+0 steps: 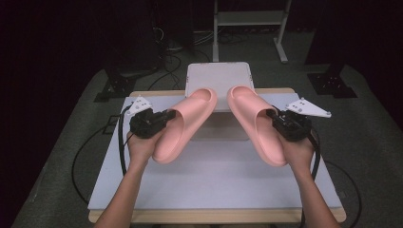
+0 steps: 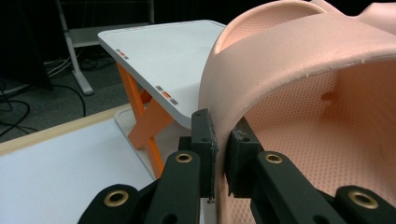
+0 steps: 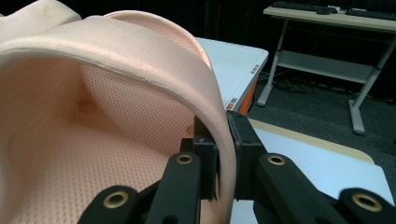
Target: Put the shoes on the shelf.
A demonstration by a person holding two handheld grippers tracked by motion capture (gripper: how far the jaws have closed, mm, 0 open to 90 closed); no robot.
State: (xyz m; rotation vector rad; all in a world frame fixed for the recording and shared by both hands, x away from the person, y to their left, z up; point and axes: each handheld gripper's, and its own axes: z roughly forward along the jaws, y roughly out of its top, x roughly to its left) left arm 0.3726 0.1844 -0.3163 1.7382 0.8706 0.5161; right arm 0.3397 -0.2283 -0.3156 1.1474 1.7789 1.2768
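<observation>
Two pink foam slippers are held up above the white table top (image 1: 214, 180). My left gripper (image 1: 169, 115) is shut on the strap edge of the left slipper (image 1: 183, 126), toe pointing away and to the right. In the left gripper view its black pads (image 2: 208, 140) pinch the thin strap wall of that slipper (image 2: 299, 70). My right gripper (image 1: 272, 115) is shut on the outer strap edge of the right slipper (image 1: 254, 123), toe pointing away and to the left. The right gripper view has the pads (image 3: 243, 135) clamped on that slipper's strap rim (image 3: 140, 56).
A small white stand (image 1: 219, 78) with orange legs (image 2: 149, 121) sits at the table's far middle, just beyond the slipper toes. Black cables (image 1: 85, 152) trail off the table's left side. A metal-framed desk (image 3: 336, 28) stands on the dark floor behind.
</observation>
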